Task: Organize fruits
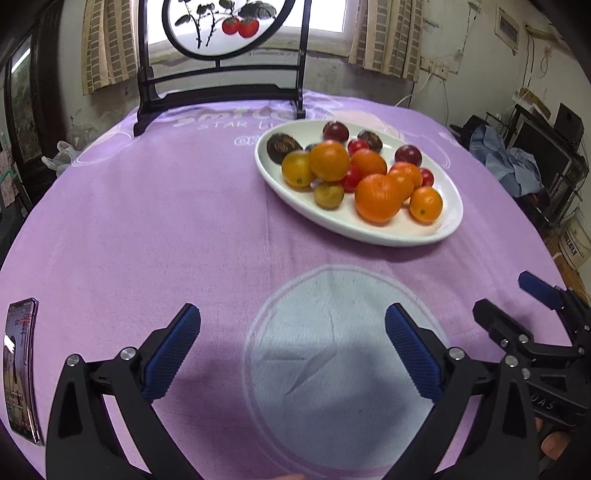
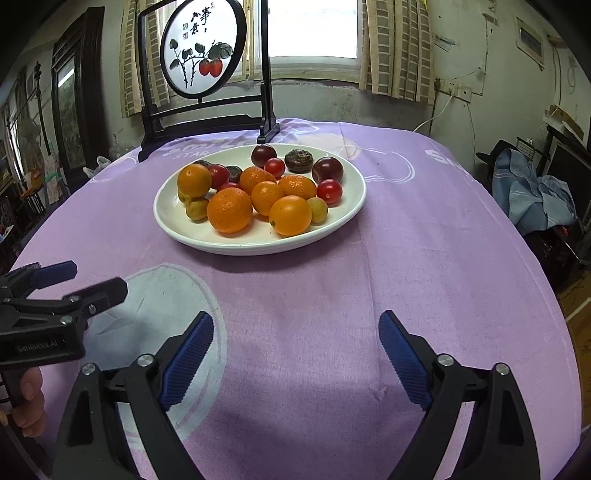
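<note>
A white oval plate [image 1: 448, 221] [image 2: 347, 206] stands on the purple tablecloth, piled with fruit: several oranges [image 1: 377, 197] [image 2: 229, 209], small red tomatoes [image 1: 351, 178] [image 2: 329, 191], dark plums [image 1: 408, 155] [image 2: 327, 170] and dark wrinkled fruits [image 1: 282, 147] [image 2: 298, 160]. My left gripper [image 1: 293, 325] is open and empty, low over the cloth in front of the plate. My right gripper [image 2: 297, 330] is open and empty, also short of the plate. Each gripper shows in the other's view, the right one [image 1: 517, 299] and the left one [image 2: 88, 277].
A dark wooden screen with a round painted panel [image 1: 221, 26] [image 2: 201, 48] stands behind the plate at the table's far edge. A phone [image 1: 20, 369] lies at the near left on the cloth. The cloth has a pale round print [image 1: 332, 369].
</note>
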